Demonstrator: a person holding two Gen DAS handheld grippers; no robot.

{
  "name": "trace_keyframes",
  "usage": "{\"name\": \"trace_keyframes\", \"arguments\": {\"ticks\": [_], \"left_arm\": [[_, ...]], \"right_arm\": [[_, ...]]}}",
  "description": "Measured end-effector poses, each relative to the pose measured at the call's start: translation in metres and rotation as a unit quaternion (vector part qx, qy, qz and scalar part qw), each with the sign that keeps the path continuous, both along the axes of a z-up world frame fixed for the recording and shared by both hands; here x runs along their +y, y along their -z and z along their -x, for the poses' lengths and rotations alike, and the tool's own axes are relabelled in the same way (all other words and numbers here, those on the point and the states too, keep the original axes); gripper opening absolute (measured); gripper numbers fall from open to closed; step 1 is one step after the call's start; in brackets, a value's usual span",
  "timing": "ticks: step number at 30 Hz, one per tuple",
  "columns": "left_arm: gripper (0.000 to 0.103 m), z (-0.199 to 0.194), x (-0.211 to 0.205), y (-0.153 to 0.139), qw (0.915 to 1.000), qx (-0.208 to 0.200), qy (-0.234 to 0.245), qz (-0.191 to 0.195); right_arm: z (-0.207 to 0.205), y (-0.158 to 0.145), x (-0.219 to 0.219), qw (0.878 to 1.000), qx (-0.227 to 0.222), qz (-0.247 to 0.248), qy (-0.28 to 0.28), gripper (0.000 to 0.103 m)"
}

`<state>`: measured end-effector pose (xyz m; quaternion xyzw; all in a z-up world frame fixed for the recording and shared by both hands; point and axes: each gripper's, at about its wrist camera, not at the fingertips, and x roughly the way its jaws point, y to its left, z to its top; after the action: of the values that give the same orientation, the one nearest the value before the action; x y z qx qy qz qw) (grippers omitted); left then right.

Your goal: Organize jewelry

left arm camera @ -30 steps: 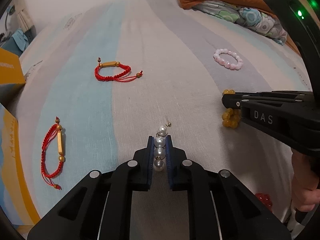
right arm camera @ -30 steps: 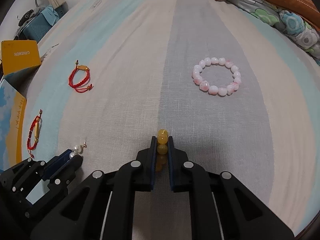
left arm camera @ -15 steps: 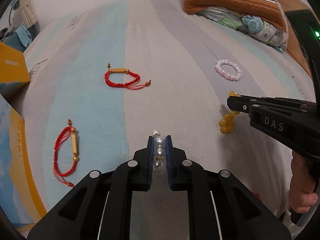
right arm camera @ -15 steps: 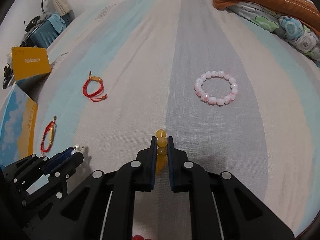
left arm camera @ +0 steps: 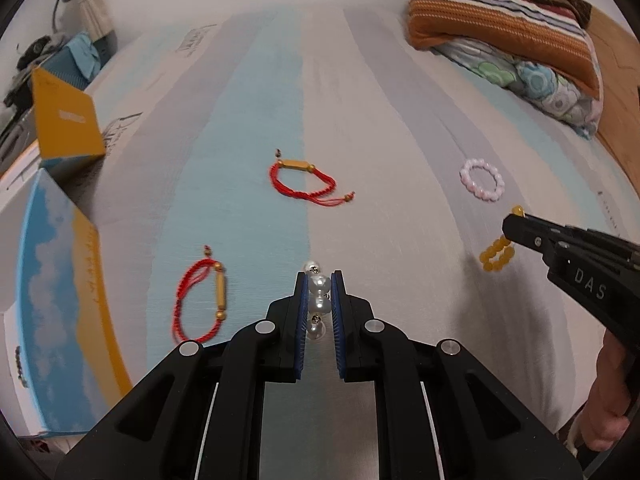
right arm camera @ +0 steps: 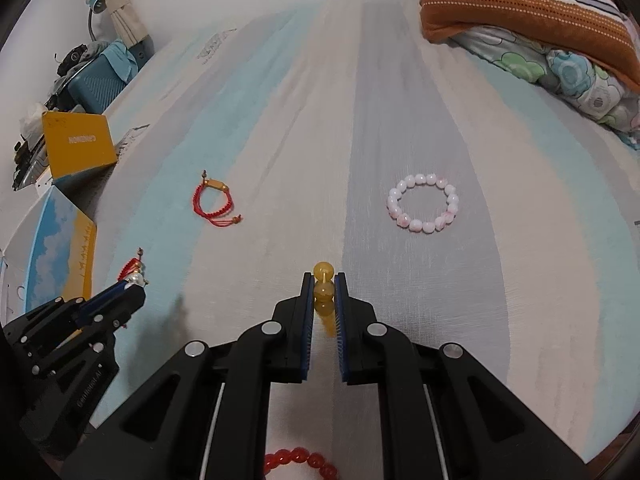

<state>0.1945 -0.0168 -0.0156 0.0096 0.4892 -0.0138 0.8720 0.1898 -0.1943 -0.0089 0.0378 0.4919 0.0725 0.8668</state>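
Note:
My left gripper (left arm camera: 319, 280) is shut on a white pearl bracelet (left arm camera: 319, 294), held above the striped bedsheet. My right gripper (right arm camera: 323, 282) is shut on a yellow bead bracelet (right arm camera: 324, 292); in the left wrist view that bracelet (left arm camera: 497, 255) dangles below the right gripper (left arm camera: 510, 227). The left gripper (right arm camera: 134, 286) shows at the lower left of the right wrist view. On the sheet lie two red cord bracelets with gold tubes (left arm camera: 308, 182) (left arm camera: 202, 294), a pink bead bracelet (right arm camera: 423, 208) and a red bead bracelet (right arm camera: 302, 460) near the front edge.
An open box with a blue-sky and yellow lid (left arm camera: 60, 292) and a yellow box (left arm camera: 64, 124) stand at the left. Folded striped and floral bedding (left arm camera: 508, 36) lies at the far right. A person's hand (left arm camera: 608, 408) holds the right gripper's handle.
Both grippers have risen off the sheet with their bracelets; the yellow bracelet now hangs free. The bed looks smaller and farther away in both views.

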Motion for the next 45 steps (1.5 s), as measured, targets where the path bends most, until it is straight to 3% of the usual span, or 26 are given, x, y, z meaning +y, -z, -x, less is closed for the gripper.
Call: {"name": "trace_keyframes", "arguments": {"ticks": [24, 45], "left_arm": [[0.011, 0.023, 0.057, -0.077, 0.9986, -0.019, -0.049, -0.008], [0.011, 0.077, 0.19, -0.102, 0.9894, -0.036, -0.139, -0.024]], "right_arm": [[0.027, -0.071, 0.053, 0.999, -0.03, 0.015, -0.01, 0.009], [0.048, -0.099, 0.206, 0.994, -0.049, 0.005, -0.098, 0.009]]}}
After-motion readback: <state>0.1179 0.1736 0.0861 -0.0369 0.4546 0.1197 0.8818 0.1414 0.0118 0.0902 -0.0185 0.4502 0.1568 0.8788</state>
